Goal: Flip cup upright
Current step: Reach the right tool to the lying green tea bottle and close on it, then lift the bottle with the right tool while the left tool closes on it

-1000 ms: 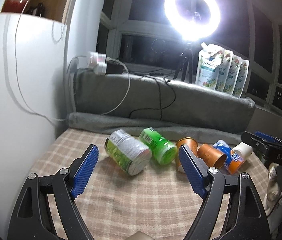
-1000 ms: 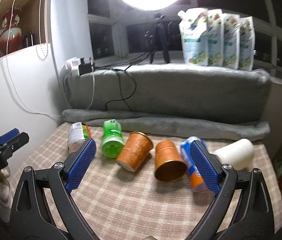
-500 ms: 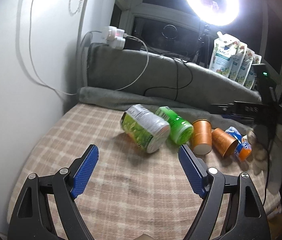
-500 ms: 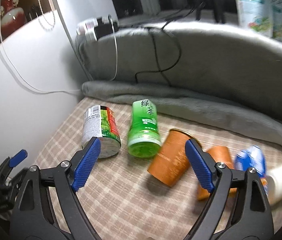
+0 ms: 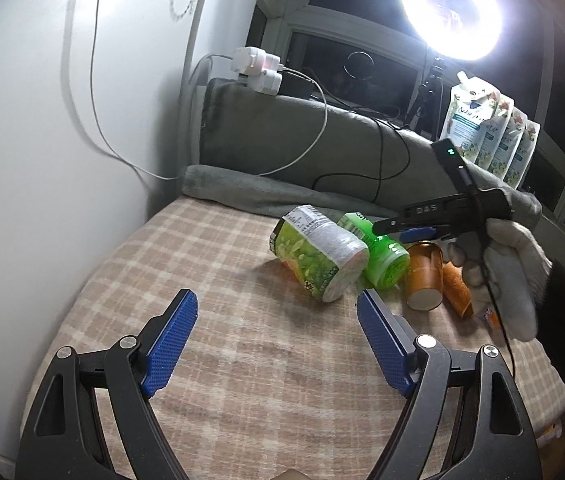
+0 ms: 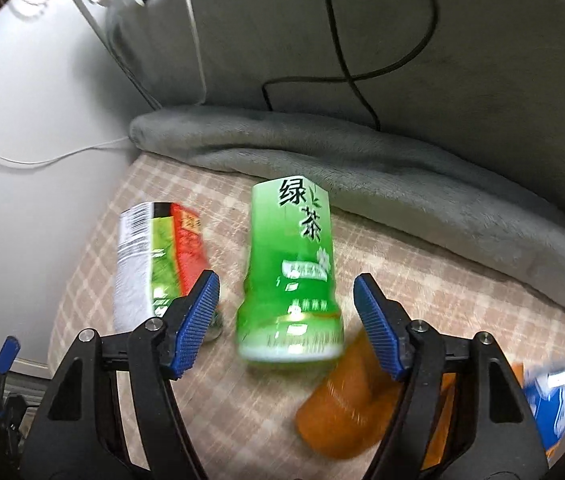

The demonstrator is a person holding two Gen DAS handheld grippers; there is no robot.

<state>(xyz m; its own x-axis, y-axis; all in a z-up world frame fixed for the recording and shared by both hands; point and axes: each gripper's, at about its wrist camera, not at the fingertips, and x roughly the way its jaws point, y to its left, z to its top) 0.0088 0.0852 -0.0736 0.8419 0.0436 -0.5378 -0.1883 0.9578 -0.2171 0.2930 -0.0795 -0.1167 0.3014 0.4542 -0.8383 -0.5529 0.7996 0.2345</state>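
Several cups lie on their sides in a row on the checked cloth point(image 5: 242, 312). A bright green tea cup point(image 6: 292, 276) lies straight ahead of my right gripper point(image 6: 286, 292), which is open with the cup's wide end between its blue pads. It also shows in the left wrist view point(image 5: 382, 256). A larger green and white labelled cup point(image 5: 318, 252) lies to its left, also seen from the right wrist point(image 6: 158, 256). My left gripper point(image 5: 276, 332) is open and empty, low over the cloth in front of that cup. The right gripper point(image 5: 414, 228) hovers over the green cup.
Two orange cups point(image 5: 426, 276) point(image 6: 346, 404) and a blue packet point(image 6: 550, 396) lie to the right. A grey blanket point(image 6: 362, 160) with cables lines the back. A white wall point(image 5: 42, 160) stands at the left. A ring light point(image 5: 450, 8) and pouches point(image 5: 478, 128) stand behind.
My right gripper has moved left and down, close onto the green tea cup. My left gripper has pulled back left and turned, so the right hand now shows over the cups.
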